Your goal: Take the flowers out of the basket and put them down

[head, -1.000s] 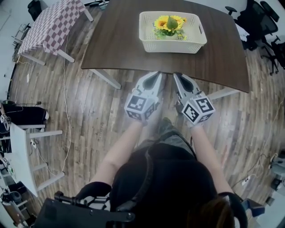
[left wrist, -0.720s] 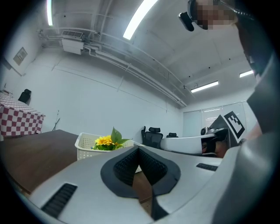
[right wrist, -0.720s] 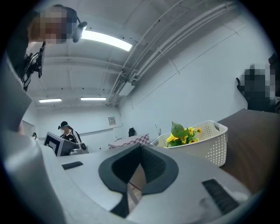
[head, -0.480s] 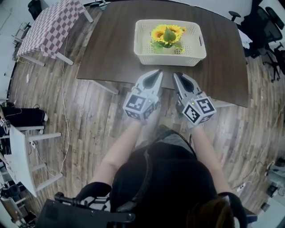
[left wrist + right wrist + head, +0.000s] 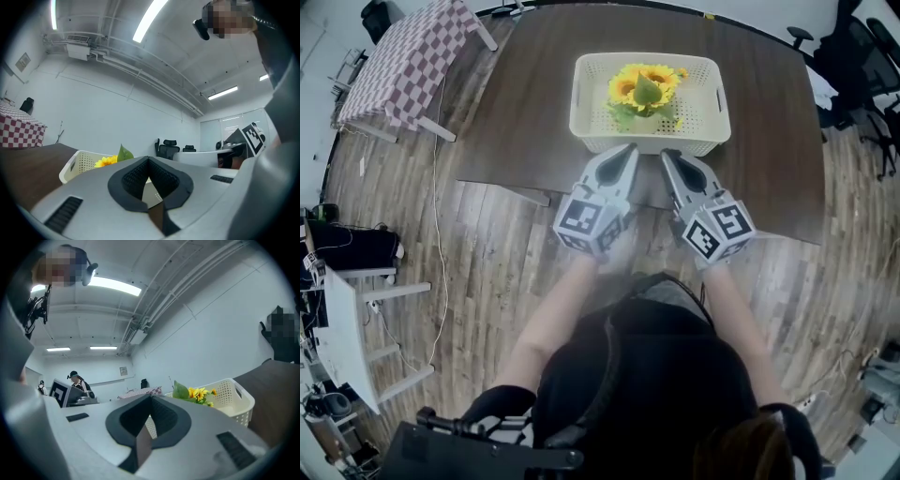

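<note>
A bunch of yellow sunflowers (image 5: pixel 642 89) with green leaves lies in a cream perforated basket (image 5: pixel 707 112) on the dark brown table (image 5: pixel 525 112). My left gripper (image 5: pixel 630 150) and right gripper (image 5: pixel 665 156) are side by side at the table's near edge, just short of the basket's front wall, both shut and holding nothing. In the left gripper view the basket (image 5: pixel 82 164) and a sunflower (image 5: pixel 107 161) show ahead to the left. The right gripper view has the flowers (image 5: pixel 199 393) and basket (image 5: pixel 232 397) ahead to the right.
A table with a checked cloth (image 5: pixel 403 61) stands at the far left. Black office chairs (image 5: pixel 862 56) are beyond the table's right end. A cable (image 5: pixel 436 206) runs over the wooden floor, and a white table (image 5: pixel 342 328) is at the left edge.
Both grippers have moved forward together to the table's near edge, closer to the basket. Their jaws stayed shut. The flowers and basket have not moved.
</note>
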A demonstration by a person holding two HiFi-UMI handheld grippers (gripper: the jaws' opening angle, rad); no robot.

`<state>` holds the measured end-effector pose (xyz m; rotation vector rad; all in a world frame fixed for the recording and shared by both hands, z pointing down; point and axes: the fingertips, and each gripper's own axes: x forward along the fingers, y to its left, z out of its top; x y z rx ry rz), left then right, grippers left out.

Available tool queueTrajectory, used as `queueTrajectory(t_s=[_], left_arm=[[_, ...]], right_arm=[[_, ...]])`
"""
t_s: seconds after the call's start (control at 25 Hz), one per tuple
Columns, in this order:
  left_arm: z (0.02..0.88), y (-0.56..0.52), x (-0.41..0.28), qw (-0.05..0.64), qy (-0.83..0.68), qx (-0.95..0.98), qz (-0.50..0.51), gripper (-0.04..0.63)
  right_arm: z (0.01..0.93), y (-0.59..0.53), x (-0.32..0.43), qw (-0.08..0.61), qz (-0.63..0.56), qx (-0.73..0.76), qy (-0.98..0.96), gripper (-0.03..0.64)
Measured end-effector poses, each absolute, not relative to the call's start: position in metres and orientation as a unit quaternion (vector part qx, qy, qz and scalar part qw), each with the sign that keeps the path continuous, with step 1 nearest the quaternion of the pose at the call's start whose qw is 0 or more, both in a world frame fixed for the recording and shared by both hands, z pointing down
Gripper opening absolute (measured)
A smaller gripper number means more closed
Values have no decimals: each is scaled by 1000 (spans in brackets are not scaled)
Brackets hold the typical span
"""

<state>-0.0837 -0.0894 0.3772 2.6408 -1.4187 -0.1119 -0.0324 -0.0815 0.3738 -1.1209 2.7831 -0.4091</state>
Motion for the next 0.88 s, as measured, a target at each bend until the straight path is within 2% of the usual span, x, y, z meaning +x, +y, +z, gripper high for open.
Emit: queueTrajectory(t_s=[0.88], left_arm=[[361,-145,-92,68,-481,873,-29,0]], right_arm=[[365,-145,-20,49,-135,-372,917,2]])
